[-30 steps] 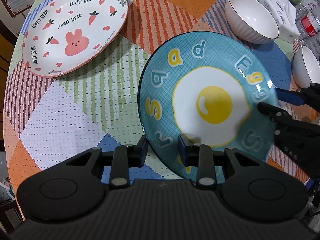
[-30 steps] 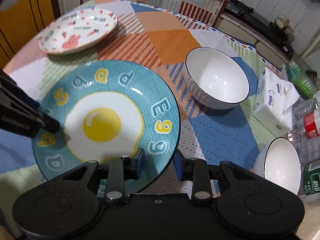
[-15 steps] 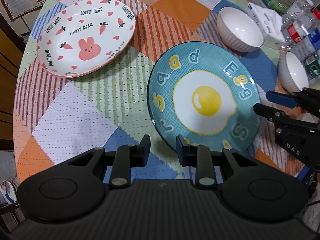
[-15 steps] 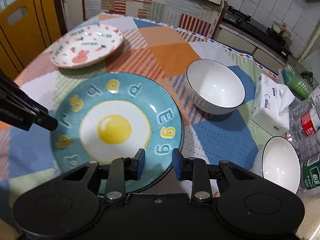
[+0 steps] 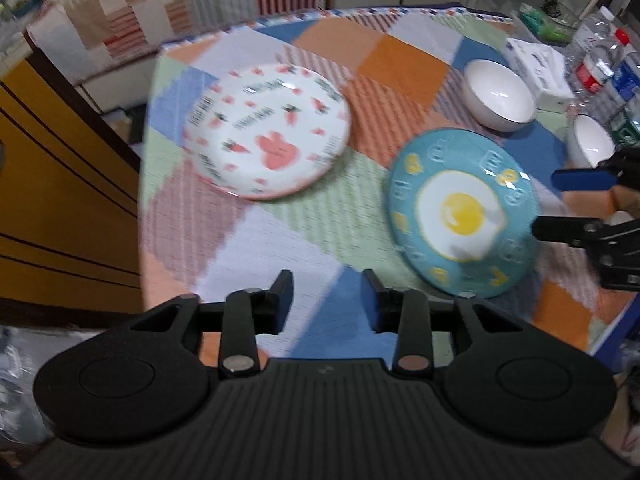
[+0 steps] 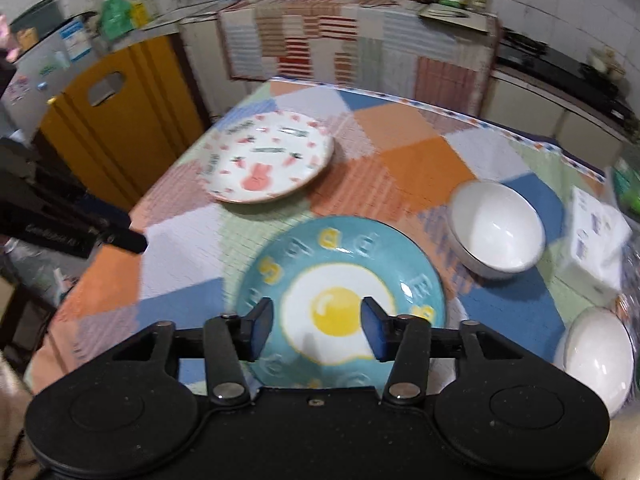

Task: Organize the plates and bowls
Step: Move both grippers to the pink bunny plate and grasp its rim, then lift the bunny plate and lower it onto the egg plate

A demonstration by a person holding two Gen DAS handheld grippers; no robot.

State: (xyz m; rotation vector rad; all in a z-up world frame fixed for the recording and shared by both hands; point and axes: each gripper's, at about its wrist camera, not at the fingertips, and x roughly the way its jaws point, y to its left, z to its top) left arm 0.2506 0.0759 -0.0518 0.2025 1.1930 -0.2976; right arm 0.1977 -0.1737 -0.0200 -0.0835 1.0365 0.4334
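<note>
A patchwork tablecloth covers my table. A tissue pack lies at its right edge, near water bottles. A yellow cabinet stands left.

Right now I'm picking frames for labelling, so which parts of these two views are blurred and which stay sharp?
Left wrist view: motion blur smears the bunny plate and egg plate; the left gripper stays sharp. Right wrist view: the same smear on both plates and the nearer bowl, lettering unreadable; the right gripper is crisp. Both views bend straight edges near the borders.
</note>
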